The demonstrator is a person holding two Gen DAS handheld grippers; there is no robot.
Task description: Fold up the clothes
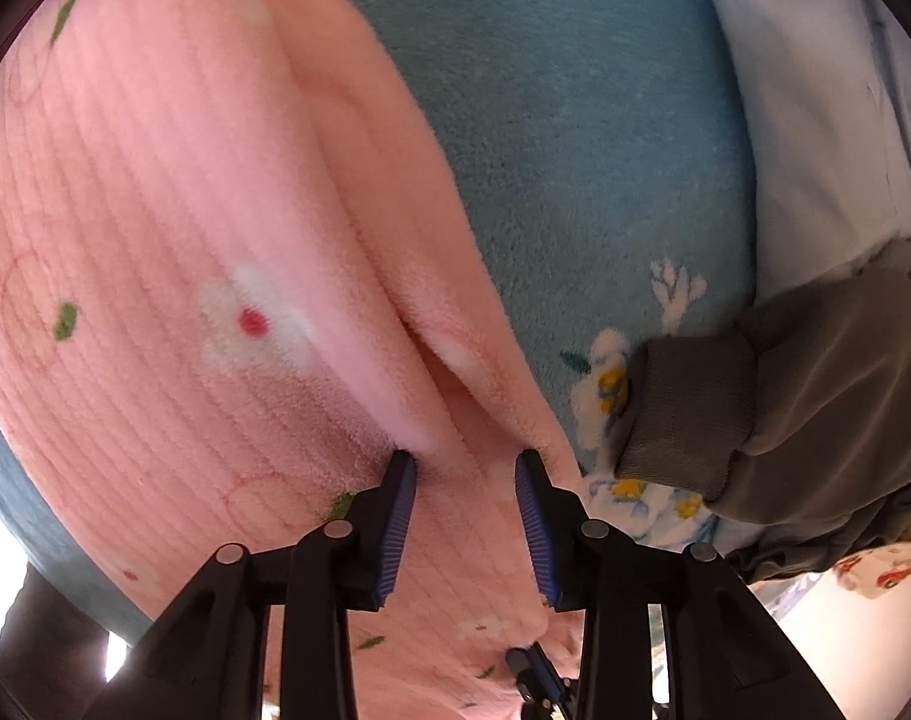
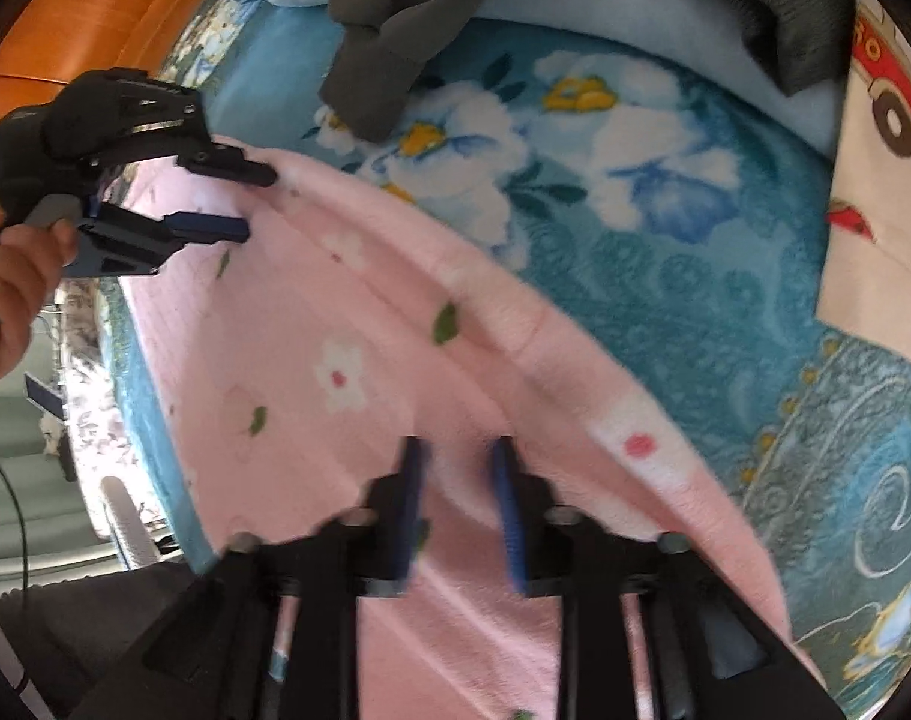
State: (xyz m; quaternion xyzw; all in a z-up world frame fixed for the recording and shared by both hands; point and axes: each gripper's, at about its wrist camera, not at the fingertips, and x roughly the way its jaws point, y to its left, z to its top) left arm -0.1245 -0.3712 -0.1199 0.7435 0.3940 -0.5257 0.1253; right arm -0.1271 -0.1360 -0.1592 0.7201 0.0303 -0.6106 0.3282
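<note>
— Where is the pink ribbed fleece garment with white flowers (image 1: 173, 228)?

— Spread over the blue floral blanket (image 2: 665, 276), filling the left and centre of both views.

— And the left hand-held gripper (image 1: 466, 468)?

— Fingers apart, tips at a raised fold, nothing clamped.

— The right hand-held gripper (image 2: 455, 450)?

— Blurred at lower centre; its fingers show a gap over the pink cloth, so I cannot tell.

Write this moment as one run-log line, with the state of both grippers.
step: fold pink garment | left gripper: open, tips on a fold | right gripper: jaws apart, blurred | surface: blue floral blanket
</note>
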